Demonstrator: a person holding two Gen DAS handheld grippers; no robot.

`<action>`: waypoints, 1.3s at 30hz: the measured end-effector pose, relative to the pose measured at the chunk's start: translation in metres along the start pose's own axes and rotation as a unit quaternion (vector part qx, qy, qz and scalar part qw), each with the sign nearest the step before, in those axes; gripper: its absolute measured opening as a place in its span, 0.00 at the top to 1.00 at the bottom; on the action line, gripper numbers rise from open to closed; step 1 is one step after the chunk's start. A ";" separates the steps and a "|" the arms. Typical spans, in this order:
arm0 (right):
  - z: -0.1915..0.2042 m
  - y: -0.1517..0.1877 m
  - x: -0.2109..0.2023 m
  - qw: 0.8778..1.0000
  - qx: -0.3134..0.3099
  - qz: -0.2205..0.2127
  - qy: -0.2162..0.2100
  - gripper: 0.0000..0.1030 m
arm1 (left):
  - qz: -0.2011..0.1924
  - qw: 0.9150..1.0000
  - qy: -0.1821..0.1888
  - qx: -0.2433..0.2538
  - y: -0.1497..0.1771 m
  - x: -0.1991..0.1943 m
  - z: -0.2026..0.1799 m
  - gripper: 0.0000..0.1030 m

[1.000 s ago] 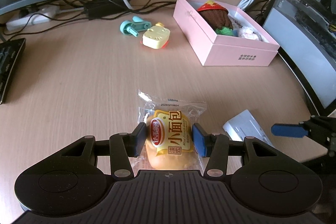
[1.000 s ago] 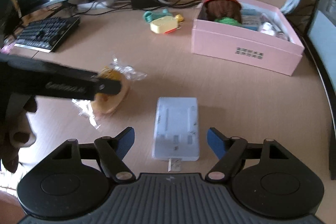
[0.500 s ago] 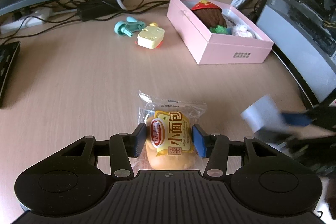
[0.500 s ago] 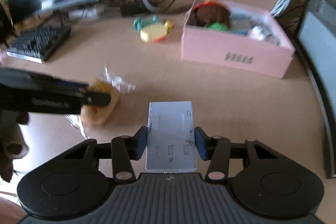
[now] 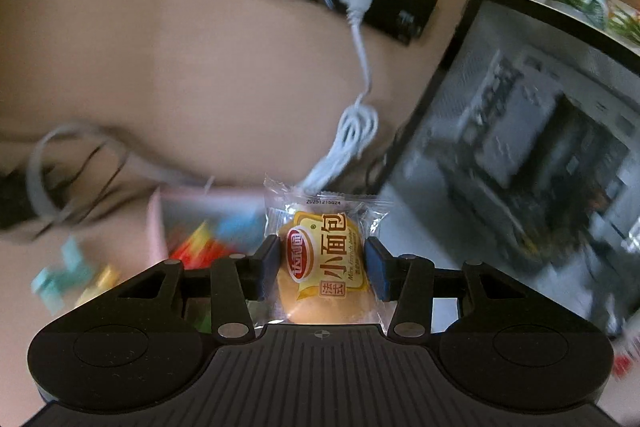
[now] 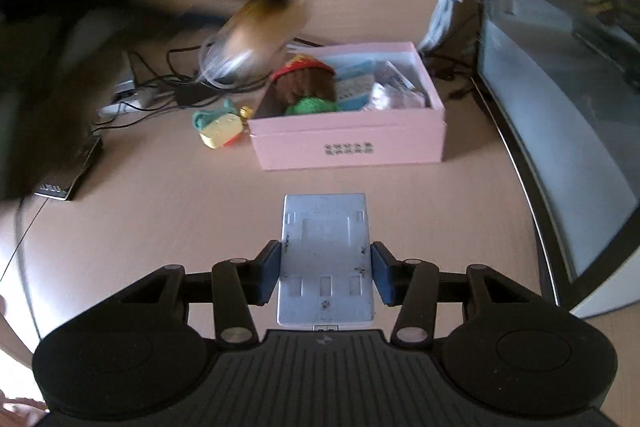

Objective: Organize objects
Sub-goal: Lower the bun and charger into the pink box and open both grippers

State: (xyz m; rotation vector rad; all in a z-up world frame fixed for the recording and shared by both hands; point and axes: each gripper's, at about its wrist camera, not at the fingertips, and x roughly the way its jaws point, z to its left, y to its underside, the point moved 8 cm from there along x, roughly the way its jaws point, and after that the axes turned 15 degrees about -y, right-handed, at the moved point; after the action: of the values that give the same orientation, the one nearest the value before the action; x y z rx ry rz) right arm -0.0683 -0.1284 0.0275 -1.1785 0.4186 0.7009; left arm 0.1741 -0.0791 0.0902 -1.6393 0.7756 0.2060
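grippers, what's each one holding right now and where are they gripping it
The left gripper clamps the packaged bread bun across its two sides. The right gripper clamps the grey plastic plate by its long side edges.

We see the packaged bun (image 5: 325, 269), golden in a clear wrapper with a yellow and red label, held upright and lifted above the desk. In the right wrist view it (image 6: 256, 27) is a blur in the air near the pink box (image 6: 348, 147), which sits open on the desk with a brown knitted toy (image 6: 305, 83) and packets inside. The flat grey plastic case (image 6: 326, 259) is held level, short of the box
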 end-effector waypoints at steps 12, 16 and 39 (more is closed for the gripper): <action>-0.046 0.018 0.003 1.000 0.014 0.022 0.015 0.54 | 0.062 0.989 -0.133 0.001 0.061 0.084 -0.004 0.48; -0.050 -0.002 0.005 1.000 0.000 0.009 0.022 0.54 | 0.050 0.993 -0.104 -0.014 0.049 0.068 0.009 0.48; -0.041 -0.228 0.116 0.995 -0.015 -0.097 0.025 0.41 | 0.108 0.962 -0.208 -0.139 0.123 -0.118 0.203 0.48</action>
State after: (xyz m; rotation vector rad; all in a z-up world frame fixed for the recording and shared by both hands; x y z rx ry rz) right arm 0.1753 -0.1831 0.0977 -1.2494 0.3305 0.5121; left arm 0.0698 0.1502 0.0063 -1.6890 0.6164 0.8206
